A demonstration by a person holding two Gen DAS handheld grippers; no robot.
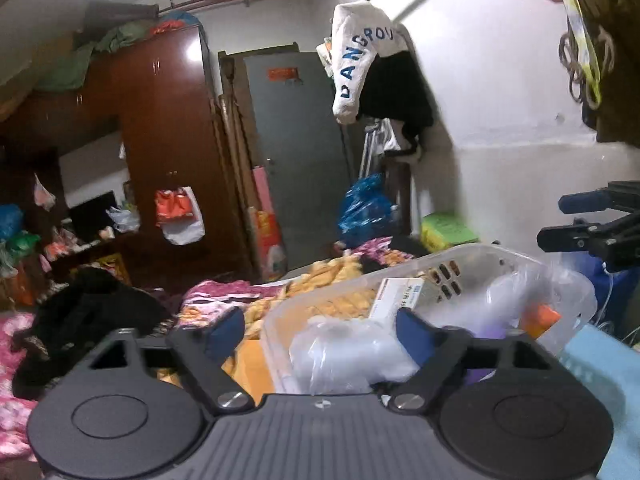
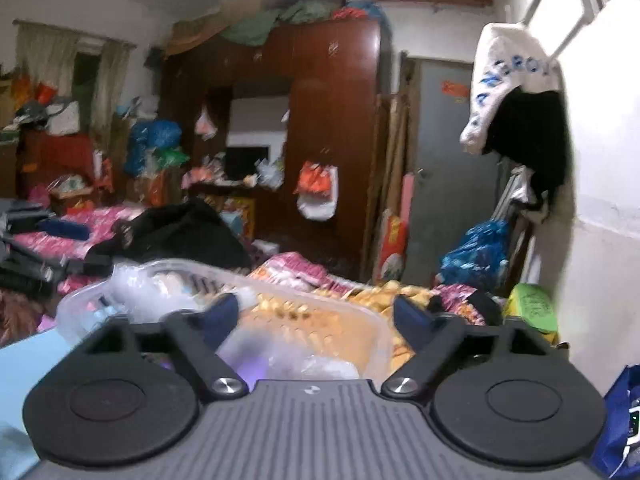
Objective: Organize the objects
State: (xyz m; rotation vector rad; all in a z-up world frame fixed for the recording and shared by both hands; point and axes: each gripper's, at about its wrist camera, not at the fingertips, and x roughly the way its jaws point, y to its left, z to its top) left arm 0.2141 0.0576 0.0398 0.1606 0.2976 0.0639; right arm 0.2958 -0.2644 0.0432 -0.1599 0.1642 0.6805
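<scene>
A clear plastic basket (image 1: 576, 300) stands just in front of both grippers, on the edge of a cluttered bed. It holds plastic-wrapped white items (image 1: 352, 356), a labelled white card (image 1: 400, 294) and something orange (image 1: 540, 318). My left gripper (image 1: 320, 332) is open, its blue pads wide apart over the basket's near left corner, pressing on nothing. In the right wrist view the same basket (image 2: 344, 307) lies low ahead. My right gripper (image 2: 318, 316) is open above its near rim, with nothing held. The right gripper (image 1: 592, 220) also shows at the left wrist view's right edge.
A floral blanket (image 1: 320, 280) and black clothes (image 1: 92, 312) cover the bed. Beyond stand a brown wardrobe (image 1: 168, 132) with hanging bags, a grey door (image 1: 296, 152) and a blue bag (image 1: 364, 208). Garments (image 1: 368, 60) hang overhead. The white wall (image 2: 608, 240) is close on the right.
</scene>
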